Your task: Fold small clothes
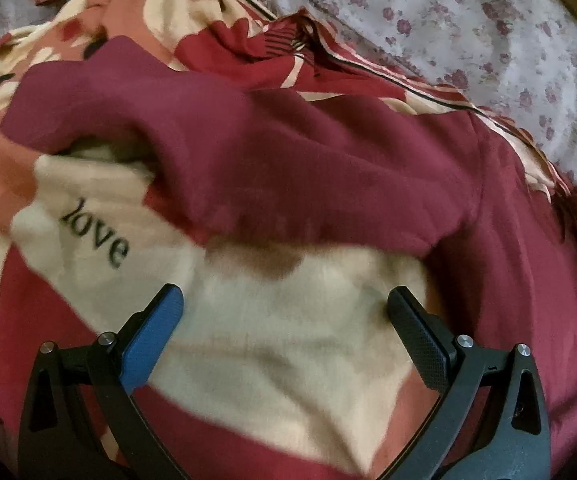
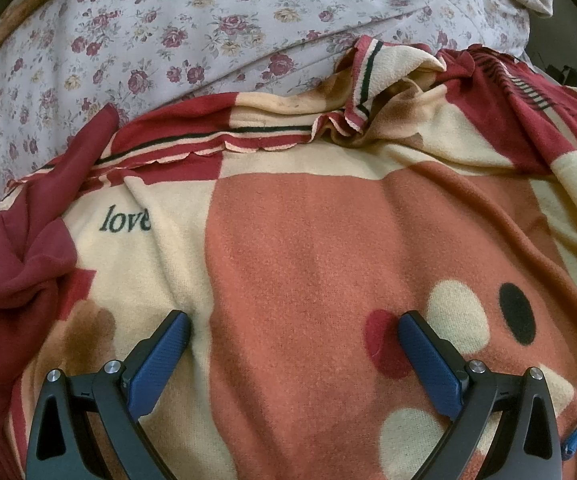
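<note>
**Fold status: garment not yet gripped**

We see the maroon garment (image 1: 328, 168) lying rumpled and unfolded on the patterned blanket (image 2: 308, 260); in our judgement all folding remains. We hold the left gripper (image 1: 286, 304) near its lower edge, jaws spread, empty. We hold the right gripper (image 2: 294, 326) over bare blanket, jaws spread, with the garment at far left.

Word, left wrist view: "love" (image 1: 94, 235), dark lowercase letters on a cream patch of the blanket (image 1: 288, 340), left of centre, tilted.
Word, right wrist view: "love" (image 2: 125, 219), same lettering, cream patch, left of centre.
Other text: none readable.
</note>
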{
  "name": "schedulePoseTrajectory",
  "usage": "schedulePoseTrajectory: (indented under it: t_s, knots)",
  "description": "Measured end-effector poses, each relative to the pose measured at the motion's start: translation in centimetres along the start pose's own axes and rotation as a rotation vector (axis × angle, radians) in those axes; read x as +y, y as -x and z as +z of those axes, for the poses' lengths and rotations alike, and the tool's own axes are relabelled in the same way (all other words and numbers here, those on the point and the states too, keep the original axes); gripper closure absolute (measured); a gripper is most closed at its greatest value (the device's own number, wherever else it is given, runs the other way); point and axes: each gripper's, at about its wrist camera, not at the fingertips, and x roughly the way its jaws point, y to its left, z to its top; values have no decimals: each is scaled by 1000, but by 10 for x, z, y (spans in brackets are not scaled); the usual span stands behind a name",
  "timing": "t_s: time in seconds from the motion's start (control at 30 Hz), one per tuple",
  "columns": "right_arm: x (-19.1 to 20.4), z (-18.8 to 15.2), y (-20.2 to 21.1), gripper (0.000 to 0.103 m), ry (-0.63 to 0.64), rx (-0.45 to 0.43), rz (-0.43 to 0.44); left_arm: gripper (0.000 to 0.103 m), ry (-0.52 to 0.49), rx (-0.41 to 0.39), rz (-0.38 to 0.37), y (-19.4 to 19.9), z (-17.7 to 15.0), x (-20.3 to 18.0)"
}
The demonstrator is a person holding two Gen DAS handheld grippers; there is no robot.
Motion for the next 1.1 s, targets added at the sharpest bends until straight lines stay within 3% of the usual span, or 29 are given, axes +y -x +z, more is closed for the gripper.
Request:
schedulePoseTrajectory:
  t_s: [0.1,0.23,0.4,0.57,0.7,0.83,1.1]
  knots:
    - [1,2,-3,0,-2,4,6,1,-42,-24,11,17,-9,-6]
    - [-1,1,11,0,16,38,110,1,-89,-90,-12,47,-19,-15]
    - [-4,-25,75,0,5,15,255,1,-97,-147,-86,80,-25,-26]
    - [16,-40,150,0,124,-41,183,1,-148,-191,-113,98,-28,-49]
    - [43,-43,194,0,198,-92,181,1,-187,-201,-148,109,-35,-65]
    - [83,-41,213,0,269,-126,139,1,-223,-219,-166,119,-39,-80]
    - [159,-38,203,0,310,-126,227,1,-245,-231,-157,122,-41,-87]
